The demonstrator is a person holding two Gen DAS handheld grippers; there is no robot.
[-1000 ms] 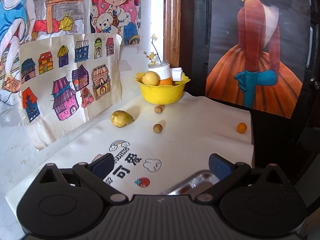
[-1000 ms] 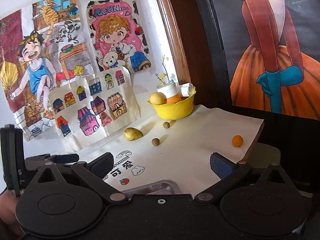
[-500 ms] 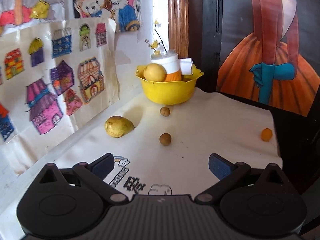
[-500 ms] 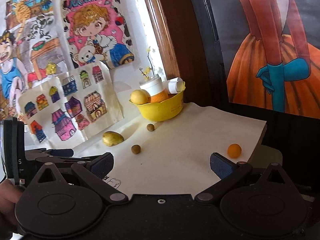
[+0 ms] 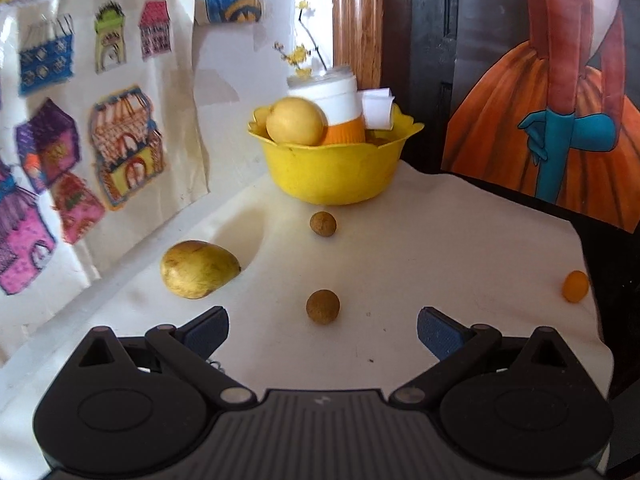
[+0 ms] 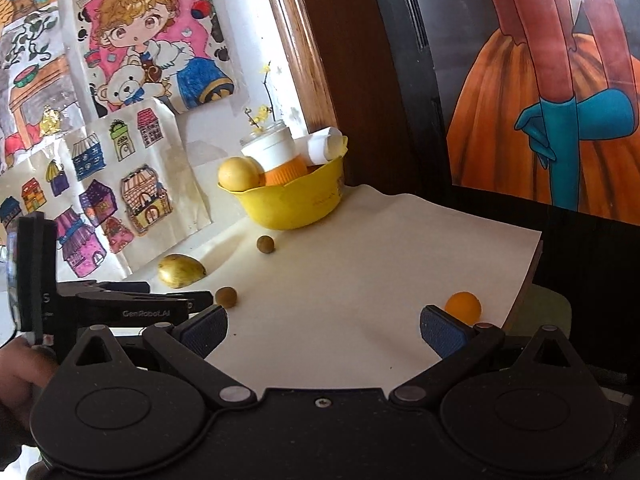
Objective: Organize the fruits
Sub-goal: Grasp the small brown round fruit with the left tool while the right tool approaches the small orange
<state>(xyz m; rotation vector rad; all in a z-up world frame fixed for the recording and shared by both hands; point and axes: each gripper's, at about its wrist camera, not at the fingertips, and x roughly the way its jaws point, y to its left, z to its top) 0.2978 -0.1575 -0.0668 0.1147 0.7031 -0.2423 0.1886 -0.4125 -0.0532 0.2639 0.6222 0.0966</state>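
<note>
Children's drawings cover the wall at the upper left of the frame, and below them the counter (image 5: 420,240) wears a pale sheet that keeps the loose fruit from the dark edge. At the back stands the yellow bowl (image 5: 332,168), already holding a yellow fruit (image 5: 294,126) and a white-and-orange cup (image 5: 340,108), so I judge it the collecting place. I hold my left hand-held gripper (image 5: 322,330) wide apart and empty, low over the sheet, with the nearer brown longan (image 5: 323,306) centred just ahead of the gap, likely my next pick. A second longan (image 5: 323,224) lies near the bowl's foot, and a mango (image 5: 198,269) at middle left. My right hand-held gripper (image 6: 322,330) is also spread and empty, with the small orange fruit (image 6: 463,306) just beyond its right fingertip.
</note>
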